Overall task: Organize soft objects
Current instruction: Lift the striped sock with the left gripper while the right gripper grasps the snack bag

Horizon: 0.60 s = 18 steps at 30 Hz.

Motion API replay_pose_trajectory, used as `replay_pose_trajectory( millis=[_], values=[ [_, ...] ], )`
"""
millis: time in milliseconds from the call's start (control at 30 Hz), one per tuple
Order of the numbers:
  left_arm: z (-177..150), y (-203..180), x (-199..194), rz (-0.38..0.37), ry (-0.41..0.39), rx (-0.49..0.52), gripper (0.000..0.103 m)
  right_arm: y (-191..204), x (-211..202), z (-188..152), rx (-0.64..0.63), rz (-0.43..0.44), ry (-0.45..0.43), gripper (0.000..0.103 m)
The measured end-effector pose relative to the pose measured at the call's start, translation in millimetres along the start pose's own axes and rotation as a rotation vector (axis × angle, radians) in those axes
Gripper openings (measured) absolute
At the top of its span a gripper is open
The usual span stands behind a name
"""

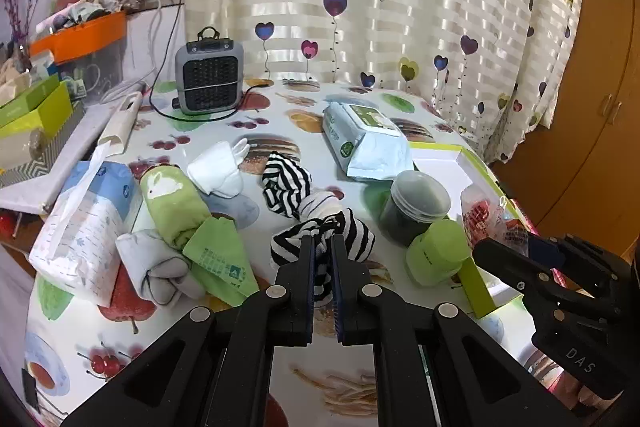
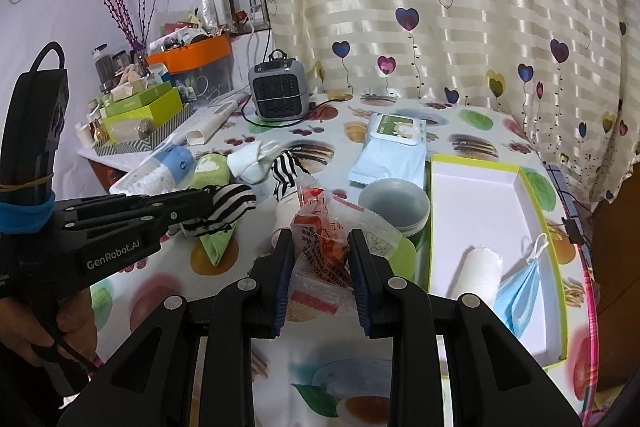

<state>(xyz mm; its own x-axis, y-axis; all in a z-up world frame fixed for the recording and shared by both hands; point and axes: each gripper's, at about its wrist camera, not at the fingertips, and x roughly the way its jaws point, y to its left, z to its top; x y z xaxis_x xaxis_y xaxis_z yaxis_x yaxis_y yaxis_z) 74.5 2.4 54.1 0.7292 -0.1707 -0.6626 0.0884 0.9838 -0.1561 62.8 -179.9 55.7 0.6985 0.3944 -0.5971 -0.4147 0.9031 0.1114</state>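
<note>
With both items raised for the green-rimmed white cardboard tray [image 2: 476, 195] at right, left gripper [image 1: 323, 247] fingers clench the black-and-white striped sock [image 1: 352, 231]; right gripper [image 2: 320, 247] grasps the orange-printed clear plastic packet [image 2: 320, 223]

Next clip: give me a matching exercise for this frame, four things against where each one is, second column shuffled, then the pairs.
Things:
1. striped sock
2. orange snack packet
3. blue face mask
4. grey heater

Places:
A. lying inside the green-edged box
B. standing at the far end of the table, near the curtain
C. clamped in the left tool
D. between the fingers of the right tool

Pairs: 1-C, 2-D, 3-A, 4-B
</note>
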Motion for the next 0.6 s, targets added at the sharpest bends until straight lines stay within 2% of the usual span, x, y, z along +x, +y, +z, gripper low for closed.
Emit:
replay_pose_trajectory(
  millis=[600],
  values=[
    [6.8,-28.2,-10.8,-0.020,-0.007,0.019,0.007,-27.5,-24.7,-2.3,0.060,-0.031,-0.033,0.028]
  ],
)
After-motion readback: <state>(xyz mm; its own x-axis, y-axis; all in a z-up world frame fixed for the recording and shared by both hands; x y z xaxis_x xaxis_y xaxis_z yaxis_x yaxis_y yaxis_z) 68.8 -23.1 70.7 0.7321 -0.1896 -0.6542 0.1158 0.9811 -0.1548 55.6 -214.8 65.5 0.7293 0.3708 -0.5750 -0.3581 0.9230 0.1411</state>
